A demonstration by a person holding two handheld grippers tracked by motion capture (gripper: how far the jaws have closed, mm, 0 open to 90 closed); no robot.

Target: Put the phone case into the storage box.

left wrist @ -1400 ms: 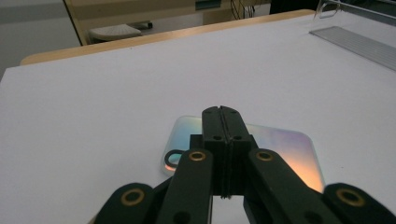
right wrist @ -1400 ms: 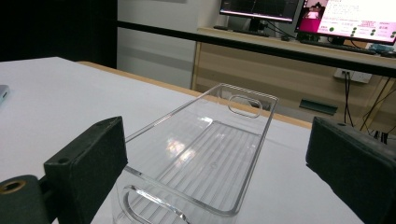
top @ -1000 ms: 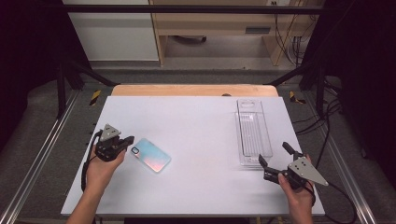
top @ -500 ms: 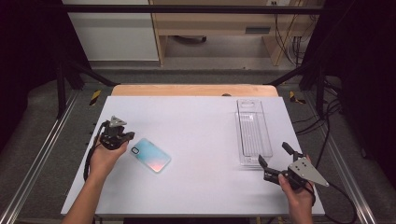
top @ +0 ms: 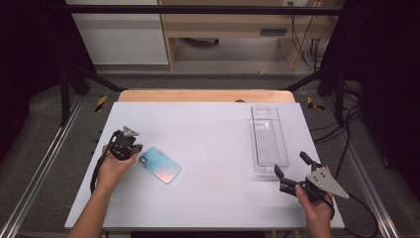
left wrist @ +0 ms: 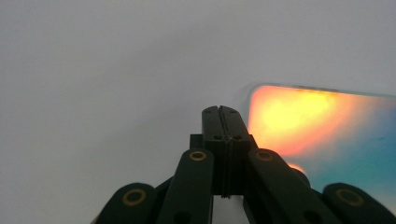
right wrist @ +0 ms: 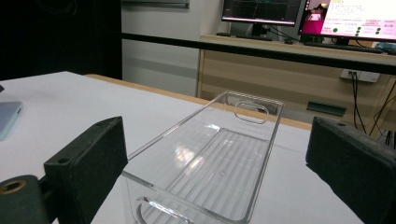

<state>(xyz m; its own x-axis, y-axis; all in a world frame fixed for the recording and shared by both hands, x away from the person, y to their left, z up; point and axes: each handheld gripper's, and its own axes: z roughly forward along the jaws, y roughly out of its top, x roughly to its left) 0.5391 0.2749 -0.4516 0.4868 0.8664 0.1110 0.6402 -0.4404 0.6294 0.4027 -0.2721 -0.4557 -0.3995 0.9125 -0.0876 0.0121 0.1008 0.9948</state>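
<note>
A phone (top: 160,164) with a blue-to-pink back lies flat on the white table (top: 208,144), left of centre. My left gripper (top: 133,148) is shut with nothing in it, its tip right at the phone's left end. In the left gripper view the closed jaws point down at the table beside the phone's (left wrist: 322,130) orange edge. A clear plastic bin (top: 269,141) stands at the right. My right gripper (top: 291,169) rests open just in front of the bin's near end. The bin (right wrist: 210,158) stands between and beyond its wide jaws, apart from both.
A wooden strip (top: 205,95) borders the table's far edge. Metal frame rails (top: 37,168) run along both sides. Cables (top: 346,124) hang off the right. Monitors (right wrist: 345,18) sit on a desk past the table in the right gripper view.
My left gripper moved away from me and a little lower, ending at the phone's left end. The right gripper and the bin stayed put.
</note>
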